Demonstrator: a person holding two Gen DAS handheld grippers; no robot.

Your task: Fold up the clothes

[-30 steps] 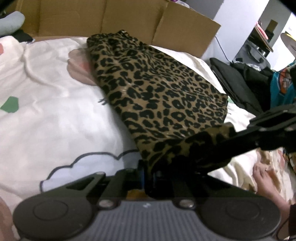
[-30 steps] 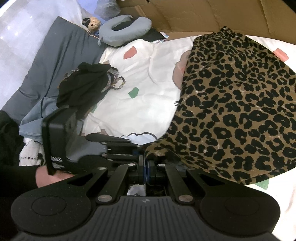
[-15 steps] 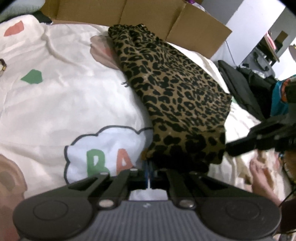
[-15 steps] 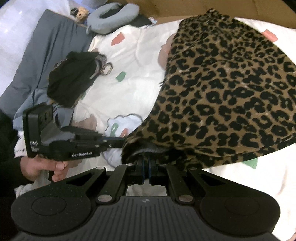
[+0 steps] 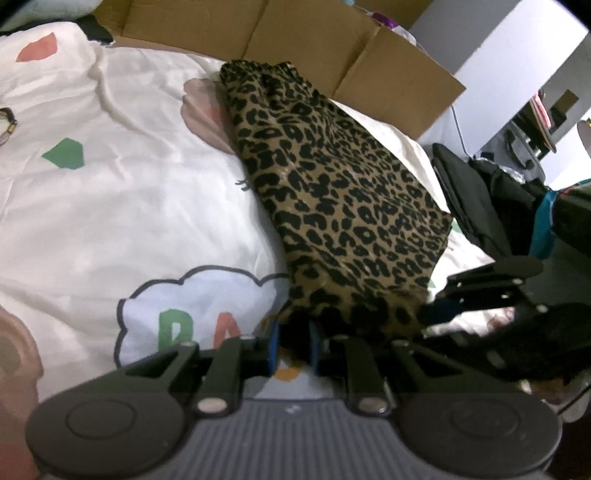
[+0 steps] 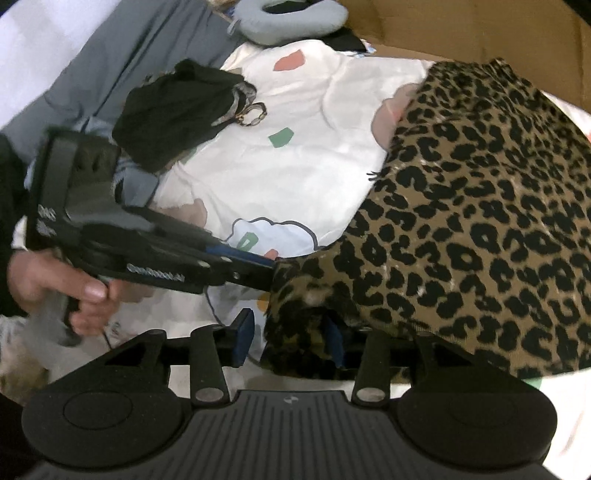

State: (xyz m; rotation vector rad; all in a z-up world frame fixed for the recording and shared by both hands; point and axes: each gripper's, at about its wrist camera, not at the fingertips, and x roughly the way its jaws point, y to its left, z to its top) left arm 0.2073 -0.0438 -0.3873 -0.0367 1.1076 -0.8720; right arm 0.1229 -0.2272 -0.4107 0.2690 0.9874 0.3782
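White bedding printed with coloured patches and a cloud outline covers the bed (image 5: 122,206), and the leopard-print garment (image 5: 343,206) lies on it as a long folded strip, its far end just in front of the flattened cardboard (image 5: 314,48) standing behind the bed. Taking that garment as the landmark: its near hem is bunched up and sits at both grippers. The left gripper (image 5: 293,345) has its blue-padded jaws a small way apart, having just been opening, with a fold of the hem's left corner between them; whether the pads press on the cloth I cannot tell. The right gripper (image 6: 290,339) meets the same hem further along; its jaws have also just been opening and now stand clearly apart, the left pad bare and off the cloth, the right pad against a hanging lump of the fabric that fills only part of the gap. In the right wrist view, a hand (image 6: 55,288) holding the left gripper's handle shows to the left of the garment. Further left of the garment, across the open bedding, rests a crumpled black garment (image 6: 177,114) with a metal ring beside it, and beyond that a grey neck pillow (image 6: 295,18). To the garment's right, off the bed's edge, dark bags (image 5: 480,199) are piled.
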